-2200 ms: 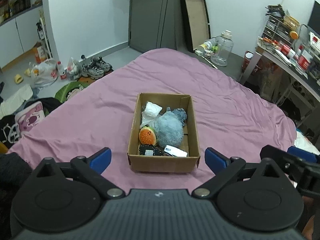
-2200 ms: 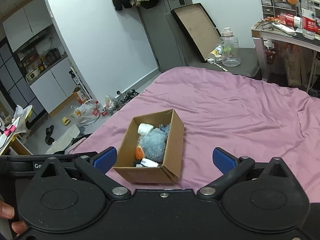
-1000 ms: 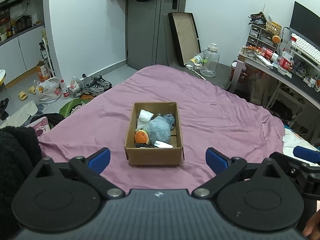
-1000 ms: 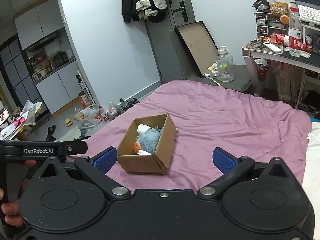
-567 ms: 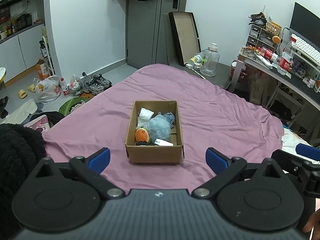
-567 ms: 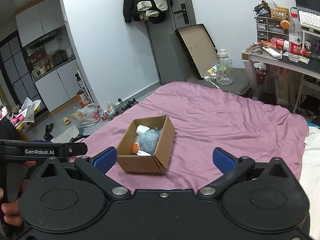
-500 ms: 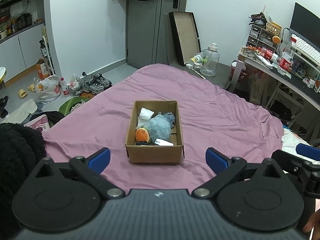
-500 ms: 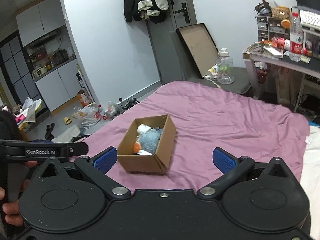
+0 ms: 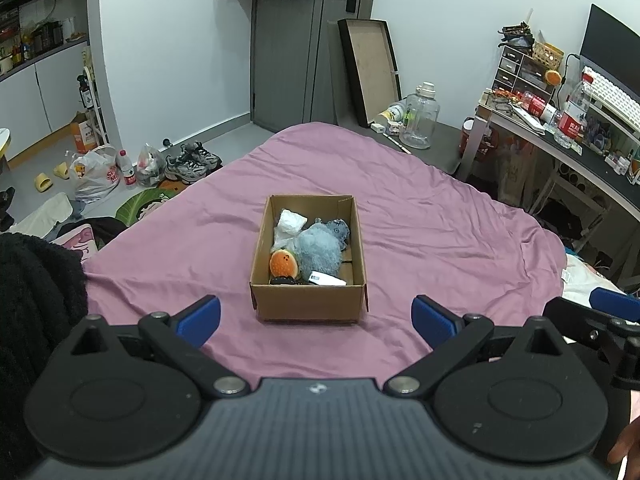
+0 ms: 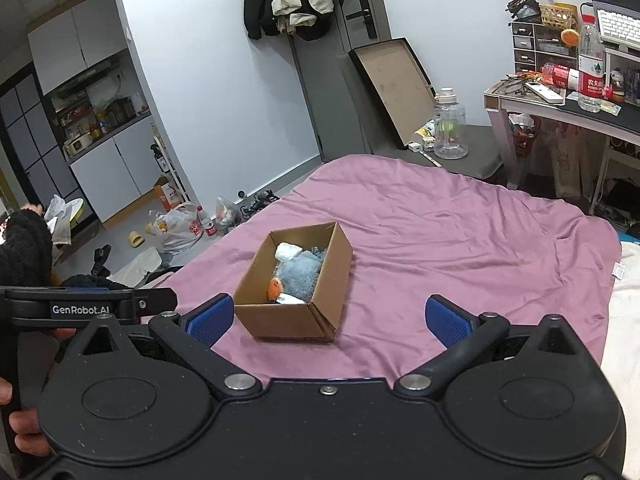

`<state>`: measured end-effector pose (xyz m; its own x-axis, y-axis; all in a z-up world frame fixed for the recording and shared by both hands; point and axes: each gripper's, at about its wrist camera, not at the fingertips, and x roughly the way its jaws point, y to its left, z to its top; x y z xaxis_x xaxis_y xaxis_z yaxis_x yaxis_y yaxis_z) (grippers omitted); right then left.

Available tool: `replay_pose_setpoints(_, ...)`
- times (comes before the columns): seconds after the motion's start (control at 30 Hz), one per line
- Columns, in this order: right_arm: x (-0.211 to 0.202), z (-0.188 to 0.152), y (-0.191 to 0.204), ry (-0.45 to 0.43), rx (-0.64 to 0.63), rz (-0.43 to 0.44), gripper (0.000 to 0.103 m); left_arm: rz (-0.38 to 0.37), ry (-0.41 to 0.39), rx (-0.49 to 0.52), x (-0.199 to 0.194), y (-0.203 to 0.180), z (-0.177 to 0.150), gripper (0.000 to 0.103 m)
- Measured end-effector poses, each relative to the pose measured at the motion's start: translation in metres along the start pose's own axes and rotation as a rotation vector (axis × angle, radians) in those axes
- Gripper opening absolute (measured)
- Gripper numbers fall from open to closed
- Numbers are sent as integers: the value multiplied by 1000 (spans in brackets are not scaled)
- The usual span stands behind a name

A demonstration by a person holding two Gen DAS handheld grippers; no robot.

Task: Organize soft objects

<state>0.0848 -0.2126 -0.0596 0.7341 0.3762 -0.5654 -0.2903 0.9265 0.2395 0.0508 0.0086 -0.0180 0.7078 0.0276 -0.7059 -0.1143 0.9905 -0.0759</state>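
Note:
A brown cardboard box sits on the purple bed cover. In it lie a blue-grey plush toy, an orange round plush, a white soft bundle, a black item and a white tag. The box also shows in the right wrist view, with the plush toy inside. My left gripper is open and empty, held back from the box's near side. My right gripper is open and empty, also short of the box.
A desk with bottles and clutter stands at the right. A clear water jug and a leaning frame stand beyond the bed. Shoes and bags lie on the floor at left. A white blanket lies at the bed's right.
Both grippers have pulled back and risen from the box, so it looks smaller and farther. Both stay open. The things in the box have not moved.

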Motion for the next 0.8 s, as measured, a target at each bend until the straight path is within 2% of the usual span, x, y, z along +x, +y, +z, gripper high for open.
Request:
replay_pose_setpoints(0.5, 0, -3, -6, 5, 8, 3, 103, 1, 11, -2, 3, -1, -5, 101)
replay_pose_setpoints(0.8, 4, -7, -8, 18, -1, -34, 103, -1, 14, 2, 3, -2, -6, 101)
